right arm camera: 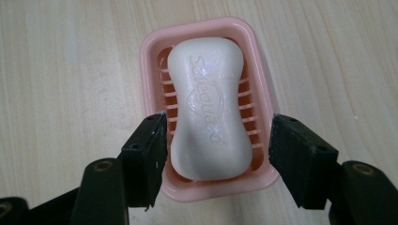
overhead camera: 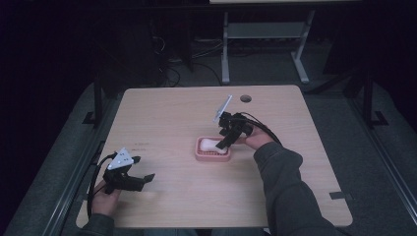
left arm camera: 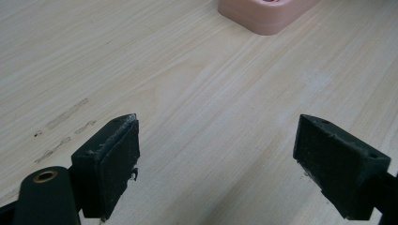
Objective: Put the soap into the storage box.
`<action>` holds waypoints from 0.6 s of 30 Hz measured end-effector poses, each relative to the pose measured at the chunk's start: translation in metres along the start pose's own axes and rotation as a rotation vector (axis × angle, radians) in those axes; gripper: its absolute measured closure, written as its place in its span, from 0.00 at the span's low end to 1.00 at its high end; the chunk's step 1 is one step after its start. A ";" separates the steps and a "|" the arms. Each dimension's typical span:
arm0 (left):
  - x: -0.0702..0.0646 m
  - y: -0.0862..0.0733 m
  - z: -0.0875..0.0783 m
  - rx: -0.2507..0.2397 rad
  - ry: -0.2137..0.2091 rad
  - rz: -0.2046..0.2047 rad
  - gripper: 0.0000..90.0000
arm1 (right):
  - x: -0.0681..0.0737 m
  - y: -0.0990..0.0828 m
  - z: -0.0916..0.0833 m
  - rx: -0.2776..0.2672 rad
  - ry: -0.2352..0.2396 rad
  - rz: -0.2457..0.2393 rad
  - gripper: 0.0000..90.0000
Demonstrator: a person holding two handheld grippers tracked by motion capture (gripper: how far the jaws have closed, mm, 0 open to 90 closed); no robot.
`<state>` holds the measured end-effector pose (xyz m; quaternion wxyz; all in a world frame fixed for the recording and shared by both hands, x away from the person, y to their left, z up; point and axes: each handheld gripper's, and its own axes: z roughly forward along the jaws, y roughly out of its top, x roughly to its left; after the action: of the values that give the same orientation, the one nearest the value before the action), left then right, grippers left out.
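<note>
The right gripper's [right arm camera: 218,157] fingers [right arm camera: 148,152] stand spread wide, one on each side of the pink soap dish [right arm camera: 152,61], just outside its long walls and grasping nothing. Whether the pads touch the rim cannot be told. A white bar of soap [right arm camera: 209,108] lies lengthwise in the dish, on its slatted floor.

The step in hand looks like a grasp, though whether it is meant for the bar or the whole dish is unclear. For the bar, the fingers need to come inward past the rim and close across its narrow waist, low enough that the rounded, likely slippery sides do not squirt upward. For the dish, closing squarely on both long walls at mid-length would keep it level so the bar does not slide out.

In the high view the right gripper [overhead camera: 231,132] tilts steeply down over the dish [overhead camera: 212,149] near the middle of the bench [overhead camera: 177,113], the right hand [overhead camera: 255,140] behind it and the sleeved forearm reaching in from the near edge.

The left gripper [left arm camera: 216,159] has its fingers [left arm camera: 110,164] released too, wide apart and empty above bare wood. It rests low near the bench's near left corner, well apart from the dish.
</note>
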<state>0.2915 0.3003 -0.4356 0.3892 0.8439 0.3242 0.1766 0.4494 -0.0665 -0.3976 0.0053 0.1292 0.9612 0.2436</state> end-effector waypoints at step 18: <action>0.000 0.000 0.001 -0.003 -0.004 -0.003 0.16 | 0.004 -0.020 -0.014 -0.037 -0.022 0.032 0.41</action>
<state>0.2917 0.2997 -0.4359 0.3913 0.8432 0.3247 0.1748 0.4399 -0.0895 -0.3944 0.0146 0.1470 0.9543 0.2599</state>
